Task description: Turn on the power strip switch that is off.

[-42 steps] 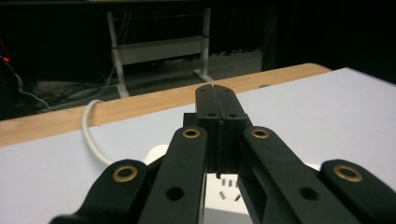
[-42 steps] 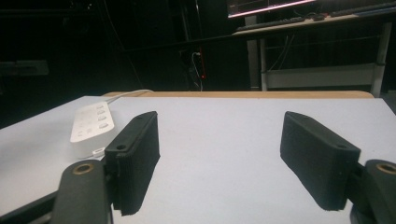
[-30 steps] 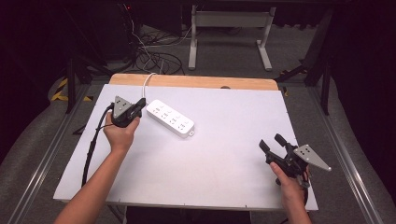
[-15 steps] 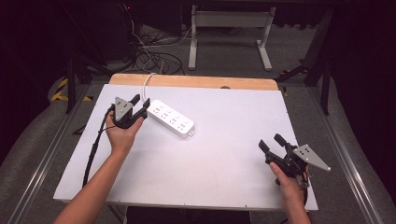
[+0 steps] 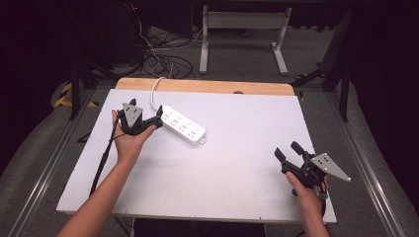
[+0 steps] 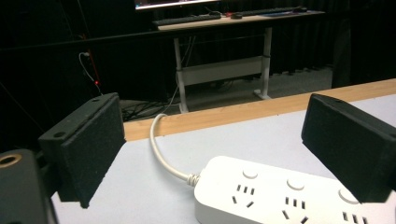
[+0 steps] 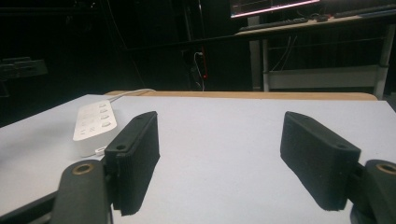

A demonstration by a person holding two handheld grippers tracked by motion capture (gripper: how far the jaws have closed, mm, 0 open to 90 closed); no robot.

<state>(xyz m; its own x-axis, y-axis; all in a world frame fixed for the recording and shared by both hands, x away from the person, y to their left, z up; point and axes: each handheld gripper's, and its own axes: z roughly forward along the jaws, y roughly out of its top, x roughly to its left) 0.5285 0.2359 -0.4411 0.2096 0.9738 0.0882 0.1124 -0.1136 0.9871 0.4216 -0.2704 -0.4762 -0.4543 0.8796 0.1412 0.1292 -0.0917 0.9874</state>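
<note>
We see a white counter [image 5: 237, 163] with a wooden far edge, set in a dark room with cables on the floor behind it. A white power strip [image 5: 183, 126] lies flat toward the counter's far left, its cord running off over the wooden edge. Our left gripper [image 5: 159, 116] sits at the cord end of the strip; its jaws have just been opening and now stand wide on either side of that end, pads clear of it. Our right gripper [image 5: 287, 151] rests near the right front corner, well apart from the strip, jaws spread with nothing between them.
</note>
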